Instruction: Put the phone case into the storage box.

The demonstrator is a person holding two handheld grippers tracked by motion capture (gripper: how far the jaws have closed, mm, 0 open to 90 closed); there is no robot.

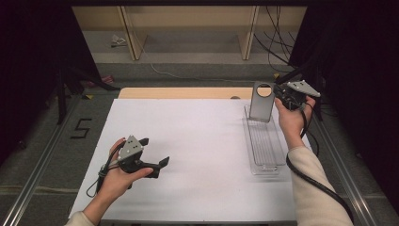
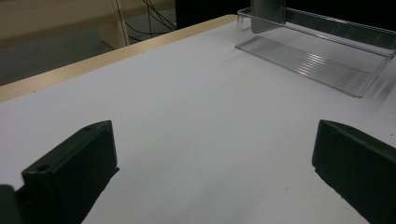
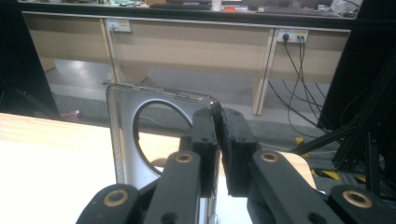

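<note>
Grey phone case [image 1: 261, 104] with round cutout, upright in clear tray [image 1: 265, 149]

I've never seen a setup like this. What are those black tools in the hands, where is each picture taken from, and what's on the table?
A person holds a two-jaw hand tool in each hand. The high view looks down on the white table; each gripper view rides on one tool. The right gripper is clamped on the edge of a flat grey metal plate with a round hole, held upright over the far end of a clear plastic tray. The left gripper hovers open, holding nothing.
</note>
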